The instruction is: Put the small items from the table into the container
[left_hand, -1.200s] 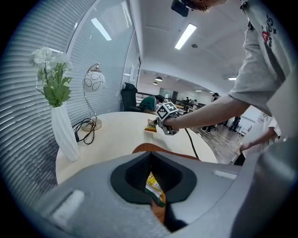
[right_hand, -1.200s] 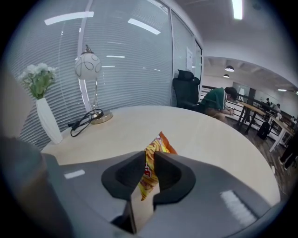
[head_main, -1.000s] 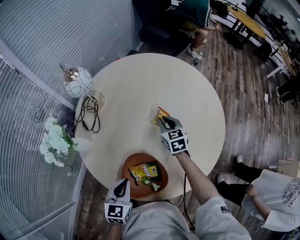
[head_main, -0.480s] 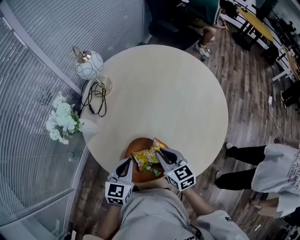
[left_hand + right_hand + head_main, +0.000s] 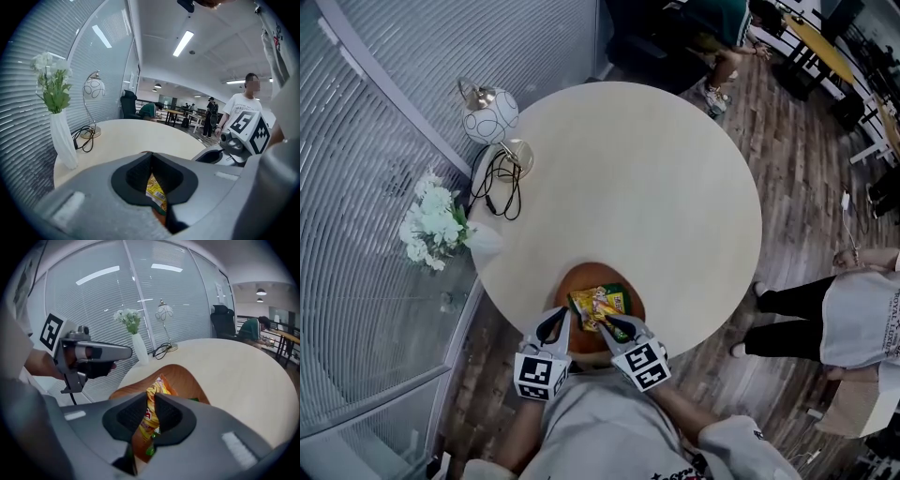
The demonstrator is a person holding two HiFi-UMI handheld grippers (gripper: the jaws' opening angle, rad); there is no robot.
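Snack packet point(image 5: 157, 386), orange and yellow, stands upright, pinched between the narrow-set jaws of the right gripper point(image 5: 151, 397). It hangs directly over the brown bowl-shaped container point(image 5: 180, 373) at the near edge of the round table point(image 5: 656, 187).

Only the right gripper view shows the grip itself, with a green packet point(image 5: 194, 400) lying in the container behind it. The head view shows the contents as one yellow-and-green cluster and does not show the pinch.

The left gripper view shows the left gripper point(image 5: 151, 154) with its jaws closed on each other and nothing between the pads. A yellow packet point(image 5: 157, 194) shows below through the gap.

Pose: both grippers point forward and down, side by side, with the forearms close to the torso. The left sits at the container's near-left rim, the right over its near-right part.

Periphery: a vase of white flowers point(image 5: 61, 140), a lamp point(image 5: 93, 89) and a black cable point(image 5: 84, 140) at the table's far-left edge
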